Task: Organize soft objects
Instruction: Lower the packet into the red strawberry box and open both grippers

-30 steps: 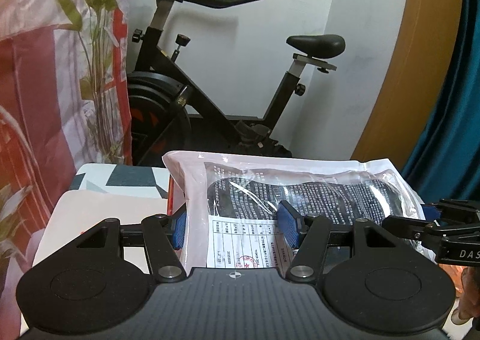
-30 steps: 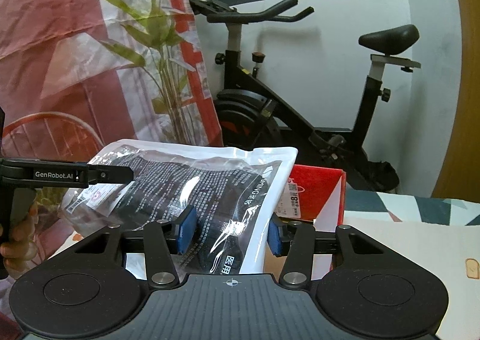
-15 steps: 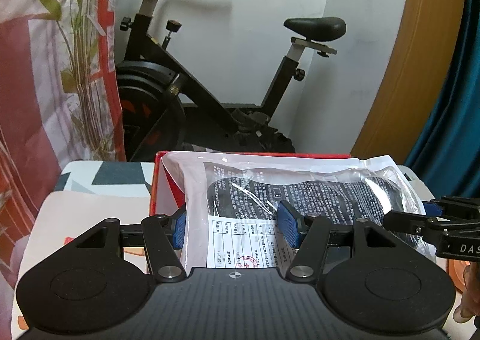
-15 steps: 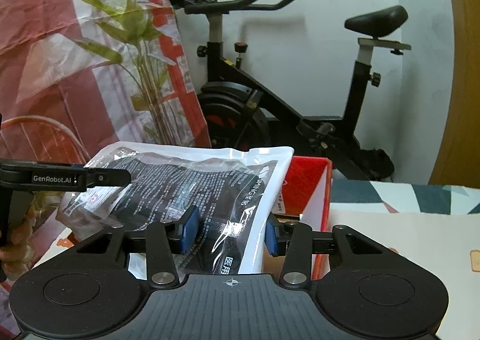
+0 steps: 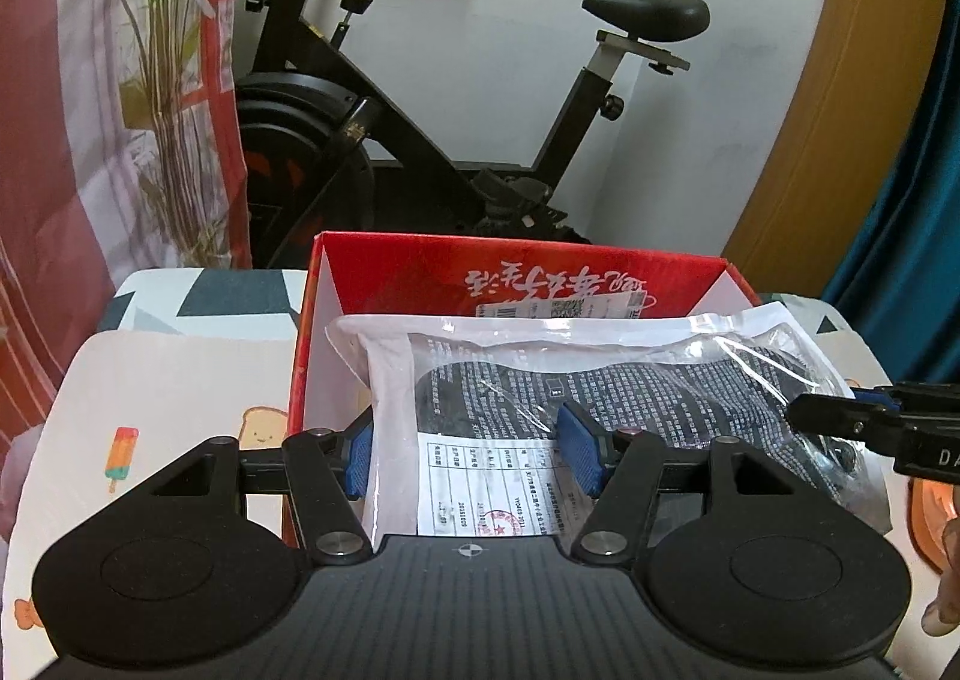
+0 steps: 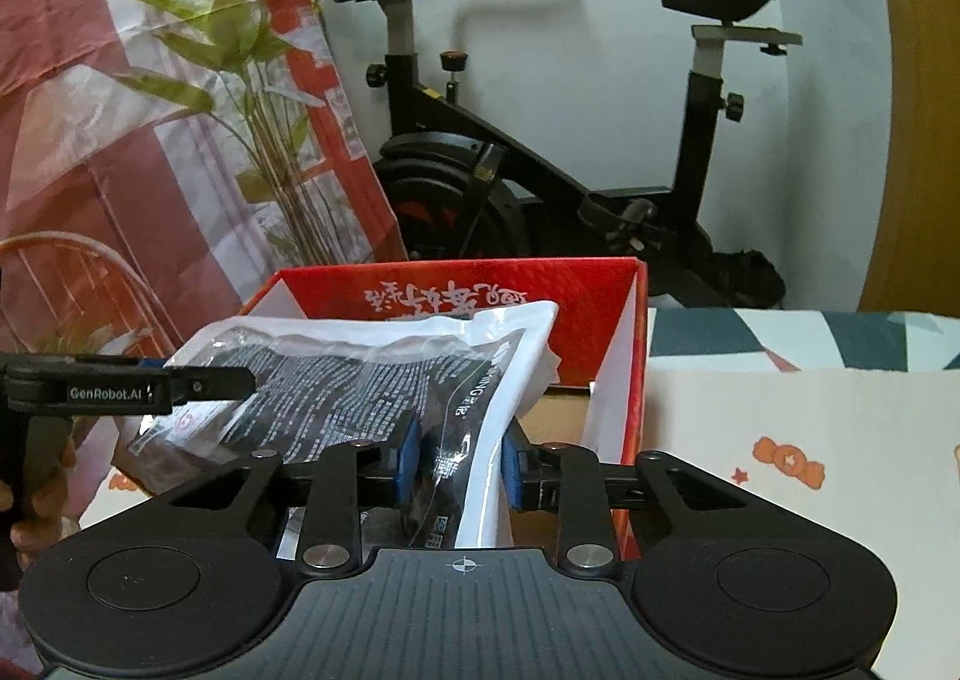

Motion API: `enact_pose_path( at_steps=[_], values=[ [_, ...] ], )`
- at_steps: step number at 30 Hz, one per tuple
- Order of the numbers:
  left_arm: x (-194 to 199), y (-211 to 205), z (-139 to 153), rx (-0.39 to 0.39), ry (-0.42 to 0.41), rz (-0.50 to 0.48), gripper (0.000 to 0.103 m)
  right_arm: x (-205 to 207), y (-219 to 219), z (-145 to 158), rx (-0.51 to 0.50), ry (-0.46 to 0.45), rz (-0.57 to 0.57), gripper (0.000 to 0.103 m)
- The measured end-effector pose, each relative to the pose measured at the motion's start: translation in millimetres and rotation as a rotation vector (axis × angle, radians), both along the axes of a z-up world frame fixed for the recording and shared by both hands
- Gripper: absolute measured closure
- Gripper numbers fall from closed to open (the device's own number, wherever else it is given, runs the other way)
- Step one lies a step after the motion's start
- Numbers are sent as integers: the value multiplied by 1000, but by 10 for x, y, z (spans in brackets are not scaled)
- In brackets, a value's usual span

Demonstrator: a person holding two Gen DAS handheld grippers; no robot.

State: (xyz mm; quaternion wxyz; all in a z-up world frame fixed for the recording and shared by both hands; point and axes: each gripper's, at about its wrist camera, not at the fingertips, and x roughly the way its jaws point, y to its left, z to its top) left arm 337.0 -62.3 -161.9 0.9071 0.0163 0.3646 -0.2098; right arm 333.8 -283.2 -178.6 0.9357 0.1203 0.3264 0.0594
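Observation:
A clear plastic bag with dark soft contents and a white label (image 5: pixel 540 398) hangs between both grippers over an open red cardboard box (image 5: pixel 528 272). My left gripper (image 5: pixel 471 455) is shut on the bag's left end. My right gripper (image 6: pixel 459 461) is shut on the bag's other end (image 6: pixel 384 380), above the box (image 6: pixel 600 296). The right gripper also shows in the left wrist view (image 5: pixel 852 422), and the left gripper in the right wrist view (image 6: pixel 198 383). The bag's lower part dips into the box.
The box stands on a table with a patterned cloth (image 5: pixel 180 392). An exercise bike (image 5: pixel 420 140) stands behind the table against a white wall. A red-and-white plant-print curtain (image 6: pixel 150 110) hangs at the left. A wooden door frame (image 5: pixel 840 110) is at the right.
Both grippers have moved forward and down with the bag. The red box has come into full view beneath it, and the bag now dips into the box.

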Motion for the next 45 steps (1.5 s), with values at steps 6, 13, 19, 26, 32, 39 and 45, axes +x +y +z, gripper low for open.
enact_pose_path(
  at_steps=[6,13,19,26,32,39,45],
  values=[
    [3,-3,-40,61,-17,11,39,57,-16,-23,1,19,-27,82],
    [55,48,-132,113,-11,37,40,227,43,-138,-30,78,-33,89],
    [78,44,-143,98,-14,27,40,422,244,-169,-146,126,10,90],
    [72,41,-180,93,-30,21,42,667,438,-363,-257,248,47,91],
    [55,-3,-198,126,-52,6,43,795,477,-528,-297,334,57,91],
    [72,-11,-212,145,-59,-4,44,1008,541,-654,-336,457,77,91],
    [70,-17,-231,151,-54,-6,45,1181,584,-765,-346,584,102,92]
  ],
)
